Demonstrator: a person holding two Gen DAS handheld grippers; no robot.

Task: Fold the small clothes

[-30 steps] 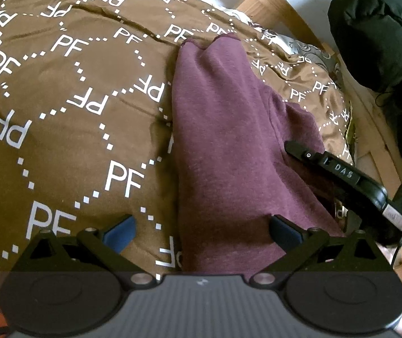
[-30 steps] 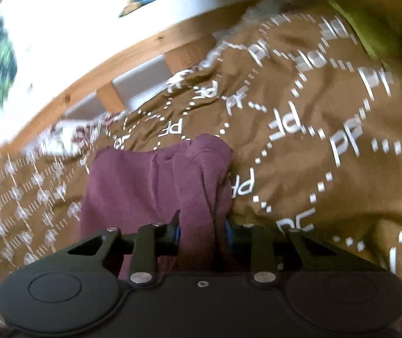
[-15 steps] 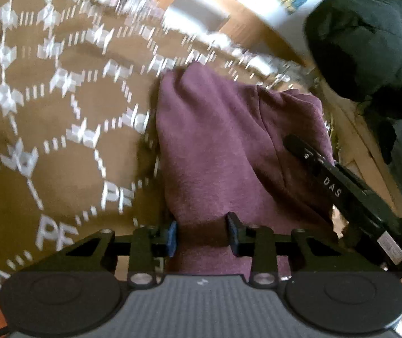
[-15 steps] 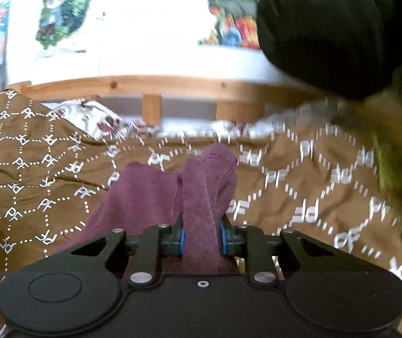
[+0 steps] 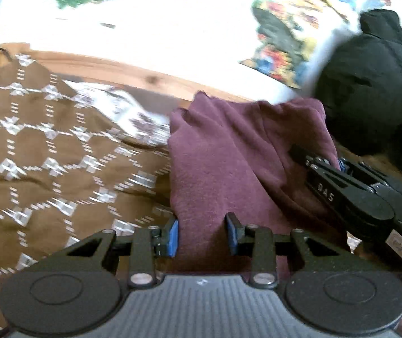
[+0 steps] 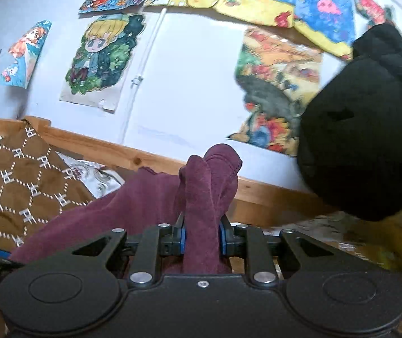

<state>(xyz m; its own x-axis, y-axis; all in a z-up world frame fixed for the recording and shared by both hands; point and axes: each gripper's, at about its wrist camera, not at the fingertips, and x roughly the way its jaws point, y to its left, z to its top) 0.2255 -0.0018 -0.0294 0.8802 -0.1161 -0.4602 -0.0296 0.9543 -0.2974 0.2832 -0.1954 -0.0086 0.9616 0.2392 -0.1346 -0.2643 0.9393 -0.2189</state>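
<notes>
Cloth, a maroon garment (image 5: 223, 163), is now lifted off the brown bedspread (image 5: 60, 155): left gripper (image 5: 202, 235) has just closed on it, right gripper (image 6: 202, 238) also clamps it, ready for folding.

Both tools are matte black plastic. The left gripper (image 5: 202, 235) has a ribbed grey body, two round discs, silver screws and blue pads (image 5: 173, 236). The right gripper (image 6: 201, 238) matches it, with "DAS" printed along one arm.
</notes>
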